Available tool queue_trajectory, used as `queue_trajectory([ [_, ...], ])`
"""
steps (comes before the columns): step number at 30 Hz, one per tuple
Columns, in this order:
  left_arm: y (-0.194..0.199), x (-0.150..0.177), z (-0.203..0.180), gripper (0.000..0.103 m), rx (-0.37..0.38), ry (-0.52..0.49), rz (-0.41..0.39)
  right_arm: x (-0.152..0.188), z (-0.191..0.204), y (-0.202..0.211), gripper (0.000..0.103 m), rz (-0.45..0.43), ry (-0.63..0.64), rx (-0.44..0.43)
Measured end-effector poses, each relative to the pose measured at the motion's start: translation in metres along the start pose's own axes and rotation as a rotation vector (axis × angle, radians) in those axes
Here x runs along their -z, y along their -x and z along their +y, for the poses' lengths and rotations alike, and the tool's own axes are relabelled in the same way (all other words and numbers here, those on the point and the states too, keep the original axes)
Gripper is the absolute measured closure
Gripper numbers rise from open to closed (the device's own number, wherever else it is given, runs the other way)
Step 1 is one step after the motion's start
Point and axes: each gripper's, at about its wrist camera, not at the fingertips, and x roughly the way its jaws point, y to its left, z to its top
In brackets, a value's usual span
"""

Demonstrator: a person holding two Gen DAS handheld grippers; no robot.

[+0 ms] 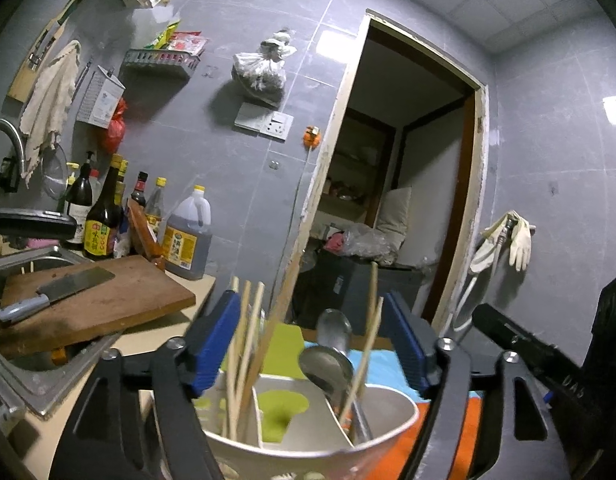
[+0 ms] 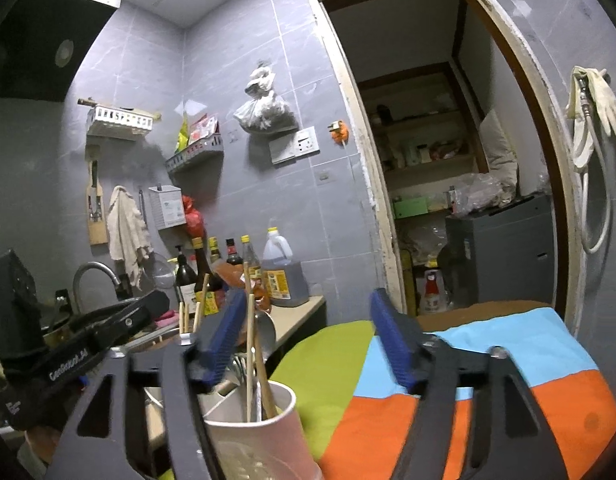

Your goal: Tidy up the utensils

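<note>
In the left wrist view my left gripper is open, its blue pads standing on either side of a white divided utensil holder. Wooden chopsticks lean in the holder's left compartment, close to the left pad. Two metal spoons and more chopsticks stand in the right compartment. Neither pad presses on anything. My right gripper is also open, just right of the same holder. Chopsticks rise beside its left pad without being gripped. Each gripper's black body shows at the edge of the other's view.
A green, blue and orange mat covers the surface under the holder. To the left are a wooden cutting board with a cleaver, a steel sink, sauce bottles and an oil jug. An open doorway lies ahead.
</note>
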Motion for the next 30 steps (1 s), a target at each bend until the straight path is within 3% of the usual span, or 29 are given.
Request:
queue_trajectory([
  [7, 0.007, 0.013, -0.019, 0.012, 0.022, -0.006, 0.041, -0.007, -0.013, 0.022, 0.017, 0.023, 0.012, 0.029],
  [9, 0.009, 0.017, -0.024, 0.007, 0.032, -0.006, 0.047, -0.008, -0.018, 0.029, 0.009, 0.028, 0.010, 0.037],
  [14, 0.017, 0.024, -0.036, 0.004, 0.050, -0.006, 0.064, -0.009, -0.028, 0.046, 0.000, 0.044, 0.000, 0.059],
  [18, 0.026, 0.026, -0.043, 0.003, 0.052, 0.002, 0.065, -0.010, -0.034, 0.060, 0.000, 0.069, 0.009, 0.079],
  [30, 0.062, 0.030, -0.072, 0.003, -0.034, 0.011, 0.099, -0.016, -0.048, 0.107, 0.000, 0.110, -0.024, 0.130],
])
